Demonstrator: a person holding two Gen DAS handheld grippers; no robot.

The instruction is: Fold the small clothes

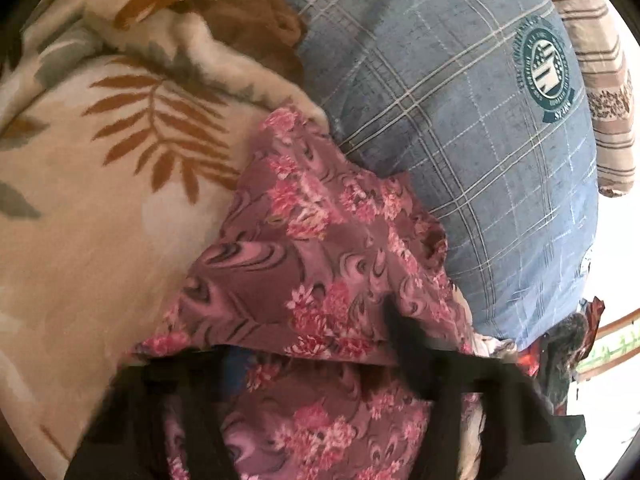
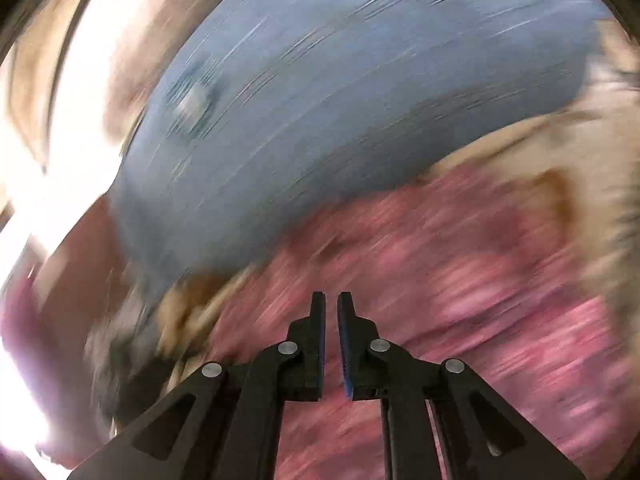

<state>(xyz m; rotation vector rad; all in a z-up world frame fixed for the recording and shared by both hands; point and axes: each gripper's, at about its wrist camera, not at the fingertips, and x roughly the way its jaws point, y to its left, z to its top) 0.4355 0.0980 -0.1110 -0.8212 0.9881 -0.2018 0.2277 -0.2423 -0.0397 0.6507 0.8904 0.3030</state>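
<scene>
Left gripper [image 1: 320, 360] sits draped in the pink floral cloth garment [image 1: 320, 248], grip unclear; right gripper [image 2: 329, 312], nearly shut and empty, swings blurred, and may snag the blue plaid pillow [image 1: 460, 128].

A blue-grey plaid pillow [image 1: 460, 128] bearing a round teal crest [image 1: 546, 72] is seen on the right. A cream blanket printed with rust-brown leaves [image 1: 100, 184] is spread at the left, touching the pillow. A brown cloth [image 1: 248, 28] is tucked at the far side between them. A striped beige cloth [image 1: 600, 80] is seen at the far right.
</scene>
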